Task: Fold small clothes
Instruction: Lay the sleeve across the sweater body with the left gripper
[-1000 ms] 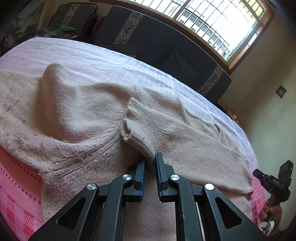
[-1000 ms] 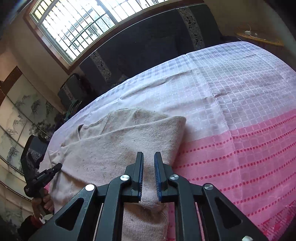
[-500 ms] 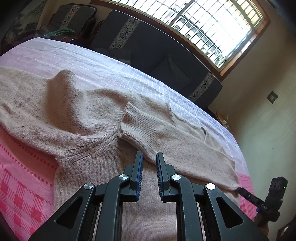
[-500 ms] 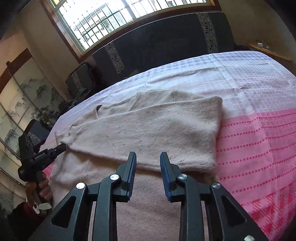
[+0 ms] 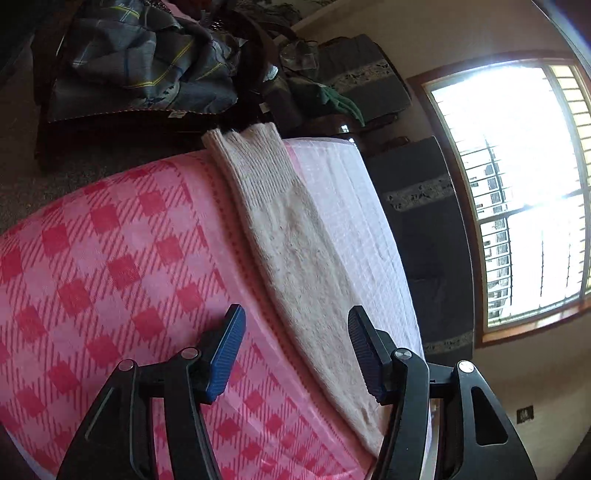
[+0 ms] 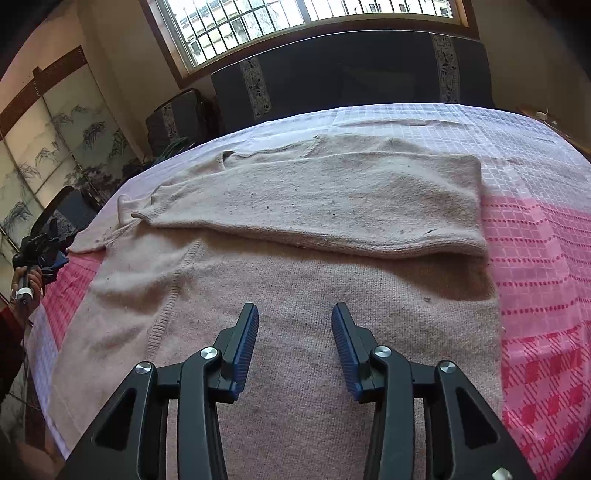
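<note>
Right wrist view shows us the beige knitted sweater lying flat on the bed, on the pink checked bedspread. One sleeve is folded across the body of the sweater, and its cuff end points to the left side of the picture. Our right gripper hovers over the lower part of the sweater with its jaws wide apart, and it holds nothing; we cannot tell if the fingertips touch the knit. At the left edge of the same view we see our left gripper in the hand, beside the edge of the bed. In the left wrist view the other sleeve lies stretched out along the bedspread, and its ribbed cuff reaches the far edge of the bed. Our left gripper is also wide open and empty, and the sleeve passes between its two blue pads without being pinched. Behind the bed stand a dark sofa under a barred window, and a painted folding screen at the left.
</note>
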`<state>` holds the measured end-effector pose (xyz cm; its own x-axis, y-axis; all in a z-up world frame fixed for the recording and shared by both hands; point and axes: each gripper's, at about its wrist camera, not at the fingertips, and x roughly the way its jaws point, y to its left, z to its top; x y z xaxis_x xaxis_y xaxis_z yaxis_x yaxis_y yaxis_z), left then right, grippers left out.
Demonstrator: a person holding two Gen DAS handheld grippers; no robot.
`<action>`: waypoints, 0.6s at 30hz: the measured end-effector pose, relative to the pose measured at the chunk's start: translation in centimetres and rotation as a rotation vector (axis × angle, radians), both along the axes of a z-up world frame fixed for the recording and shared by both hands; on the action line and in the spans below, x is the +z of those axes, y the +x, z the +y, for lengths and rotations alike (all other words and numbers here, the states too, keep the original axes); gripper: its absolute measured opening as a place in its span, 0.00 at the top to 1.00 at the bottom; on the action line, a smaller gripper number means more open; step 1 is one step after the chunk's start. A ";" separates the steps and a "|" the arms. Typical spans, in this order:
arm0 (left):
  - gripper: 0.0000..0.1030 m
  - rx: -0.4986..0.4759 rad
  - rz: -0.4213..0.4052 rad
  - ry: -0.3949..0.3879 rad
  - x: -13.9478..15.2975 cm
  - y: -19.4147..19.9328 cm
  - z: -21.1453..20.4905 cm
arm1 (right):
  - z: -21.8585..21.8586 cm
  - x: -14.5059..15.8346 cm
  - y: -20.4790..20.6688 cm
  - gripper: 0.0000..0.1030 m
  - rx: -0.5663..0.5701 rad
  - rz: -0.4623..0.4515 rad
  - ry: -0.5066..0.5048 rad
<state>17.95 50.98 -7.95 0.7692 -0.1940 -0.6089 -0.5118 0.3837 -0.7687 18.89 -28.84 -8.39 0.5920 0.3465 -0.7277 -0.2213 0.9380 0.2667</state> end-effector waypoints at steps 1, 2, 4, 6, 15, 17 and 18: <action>0.44 -0.004 0.001 0.001 -0.2 0.5 0.5 | 0.1 0.0 0.0 0.53 -0.001 -0.002 -0.004; 0.44 -0.015 0.002 0.008 -0.3 1.1 0.7 | 0.2 0.0 -0.1 0.50 0.001 -0.003 -0.010; 0.44 -0.049 -0.006 0.009 -0.4 2.4 1.0 | 0.6 0.1 -0.2 0.37 0.003 -0.007 -0.028; 0.45 -0.043 -0.013 0.001 -0.6 3.5 1.4 | 0.8 0.1 -0.2 0.33 -0.003 -0.008 -0.047; 0.96 -0.055 -0.178 0.236 5.5 6.1 -6.3 | -0.1 0.0 -0.1 0.32 -0.023 -0.007 0.002; 0.96 -0.202 -0.257 0.321 10.0 7.7 -12.4 | -0.9 -0.1 0.0 0.32 -0.034 -0.005 0.050; 0.96 -0.286 -0.296 0.342 12.1 8.6 -16.0 | -1.2 -0.1 0.0 0.32 -0.041 -0.004 0.072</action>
<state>26.54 34.93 4.12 0.8634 -0.2494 -0.4386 -0.1300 0.7300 -0.6709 18.92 -30.02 -8.48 0.6099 0.3731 -0.6991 -0.1842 0.9248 0.3328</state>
